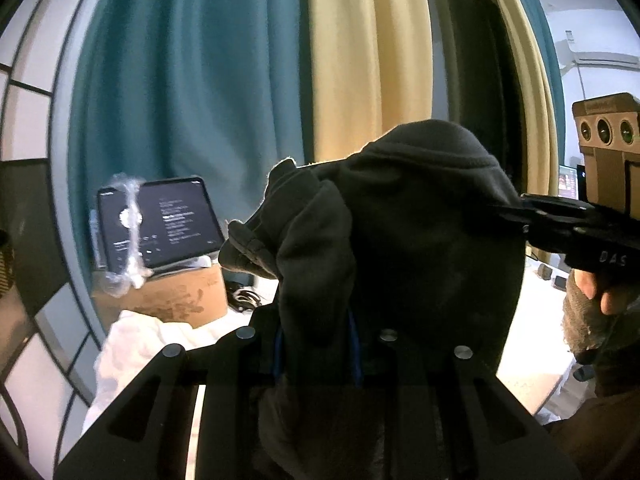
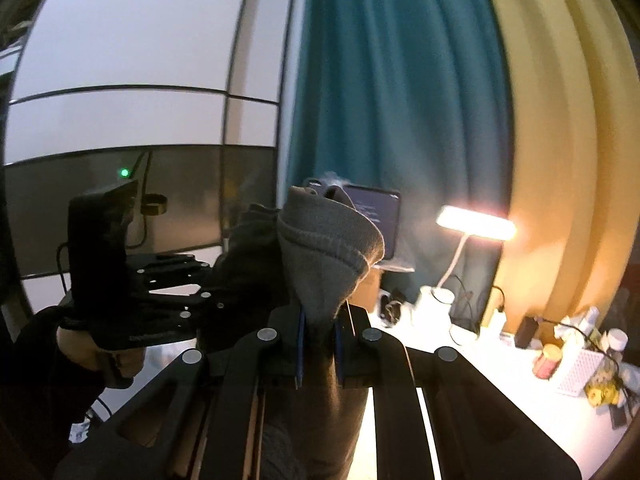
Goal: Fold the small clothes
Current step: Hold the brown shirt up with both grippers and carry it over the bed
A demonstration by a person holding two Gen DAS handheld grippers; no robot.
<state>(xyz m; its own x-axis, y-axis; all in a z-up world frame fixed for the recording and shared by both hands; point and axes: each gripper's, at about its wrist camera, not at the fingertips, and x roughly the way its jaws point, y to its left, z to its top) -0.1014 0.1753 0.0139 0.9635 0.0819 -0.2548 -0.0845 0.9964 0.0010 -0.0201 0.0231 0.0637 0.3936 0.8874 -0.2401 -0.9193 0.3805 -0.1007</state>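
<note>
A dark grey knitted garment (image 1: 420, 220) is held up in the air between both grippers, bunched and hanging in folds. My left gripper (image 1: 318, 344) is shut on one part of it, its blue pads pressing the cloth from both sides. In the right wrist view the same garment (image 2: 328, 248) rises out of my right gripper (image 2: 318, 340), which is shut on its ribbed edge. The right gripper (image 1: 560, 224) also shows at the right of the left wrist view, held by a hand (image 1: 600, 292). The left gripper (image 2: 160, 280) appears at the left of the right wrist view.
A tablet (image 1: 160, 224) leans on a cardboard box (image 1: 172, 300), with white cloth (image 1: 140, 344) in front. Teal and cream curtains hang behind. On the white table (image 2: 460, 364) stand a lit desk lamp (image 2: 476, 222), cables, bottles and a white basket (image 2: 580, 368).
</note>
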